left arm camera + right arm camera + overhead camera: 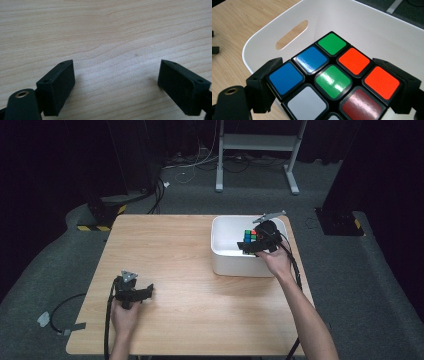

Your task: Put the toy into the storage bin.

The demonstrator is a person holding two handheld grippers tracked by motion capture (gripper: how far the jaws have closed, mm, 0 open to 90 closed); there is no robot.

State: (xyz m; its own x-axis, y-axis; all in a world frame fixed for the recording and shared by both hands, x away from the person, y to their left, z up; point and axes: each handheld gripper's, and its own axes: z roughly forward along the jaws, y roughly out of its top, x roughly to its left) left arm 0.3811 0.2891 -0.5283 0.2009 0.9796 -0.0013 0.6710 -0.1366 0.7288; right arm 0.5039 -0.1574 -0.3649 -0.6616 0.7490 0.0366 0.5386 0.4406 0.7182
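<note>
A multicoloured plastic puzzle cube [332, 80] is clamped between the right gripper's [337, 82] jaws above the white plastic bin [372, 30]; the left gripper [117, 87] is held wide open, empty, over the light wooden table [105, 30].

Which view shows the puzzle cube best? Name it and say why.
The right gripper view: the puzzle cube is close up, coloured tiles sharp, clamped between the right gripper fingers over the white bin. The high view shows it small; the left gripper view shows bare table.

My right gripper [254, 243] is blocking most of the puzzle cube [249, 236] from up high, and the cube's bottom row is getting cropped in my right gripper view. The white bin [262, 47] is running off-frame too.
</note>
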